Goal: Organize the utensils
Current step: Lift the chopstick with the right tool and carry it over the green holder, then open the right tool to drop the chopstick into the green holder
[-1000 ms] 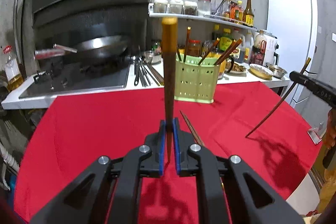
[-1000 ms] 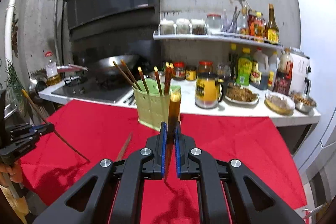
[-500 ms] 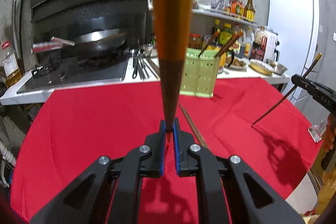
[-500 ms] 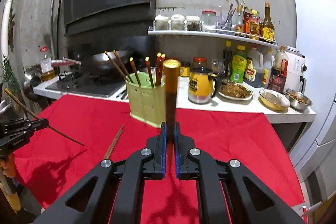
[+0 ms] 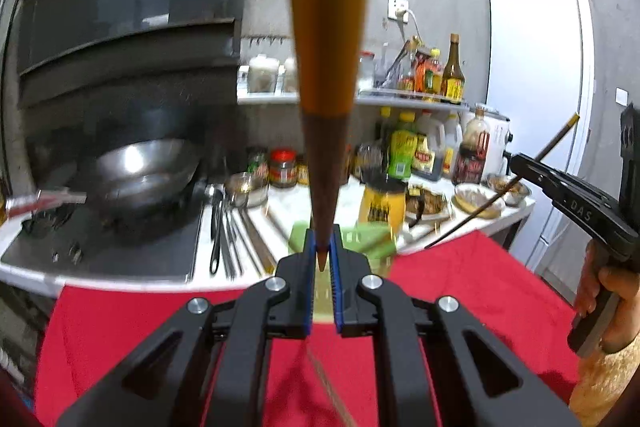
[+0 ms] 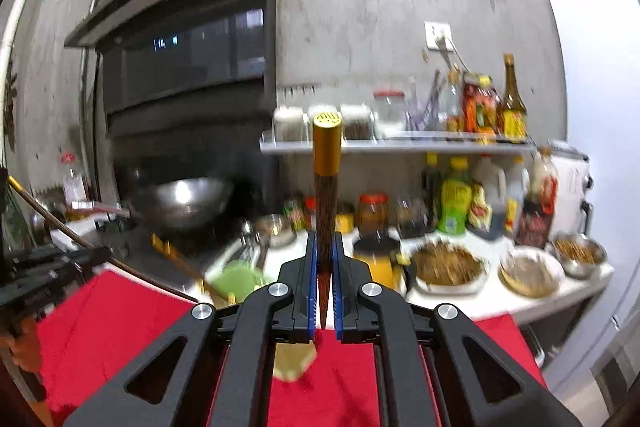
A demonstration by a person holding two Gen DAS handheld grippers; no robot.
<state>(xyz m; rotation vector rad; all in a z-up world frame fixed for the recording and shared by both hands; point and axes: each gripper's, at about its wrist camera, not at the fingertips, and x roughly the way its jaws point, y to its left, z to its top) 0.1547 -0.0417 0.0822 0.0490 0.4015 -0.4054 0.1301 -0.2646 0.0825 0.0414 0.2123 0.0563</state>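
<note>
In the left wrist view, a steel wok (image 5: 140,171) is seen on the dark hob at the left, and black-handled utensils (image 5: 224,227) are laid on the white counter (image 5: 120,281) just beside it. At the centre, the left gripper (image 5: 322,259) is clamped narrowly on the thin tip of a dark wooden chopstick with a gold cap (image 5: 326,87), which is held pointing up and towards the camera. A pale green perforated plastic utensil holder (image 5: 360,241) is partly hidden behind the jaws, standing on the red tablecloth (image 5: 120,327) near the counter edge. A yellow mug (image 5: 382,203) is seen just behind it. At the right, the right gripper (image 5: 520,167) is held by a hand (image 5: 608,307), pinched on a second slender chopstick (image 5: 500,191) that is slanted across the counter edge.

In the right wrist view, the left gripper (image 6: 92,255) is seen at the far left edge, with its chopstick (image 6: 60,223) slanted up to the left. The green holder (image 6: 236,279) is blurred, low and left of centre, with a chopstick leaning out of it. At the centre, the right gripper (image 6: 324,287) is closed on the lower shaft of its gold-capped brown chopstick (image 6: 326,195), which is held nearly upright. Bowls of food (image 6: 444,267) are ranged on the counter to the right, and bottles are lined up below a wall shelf (image 6: 400,145).
</note>
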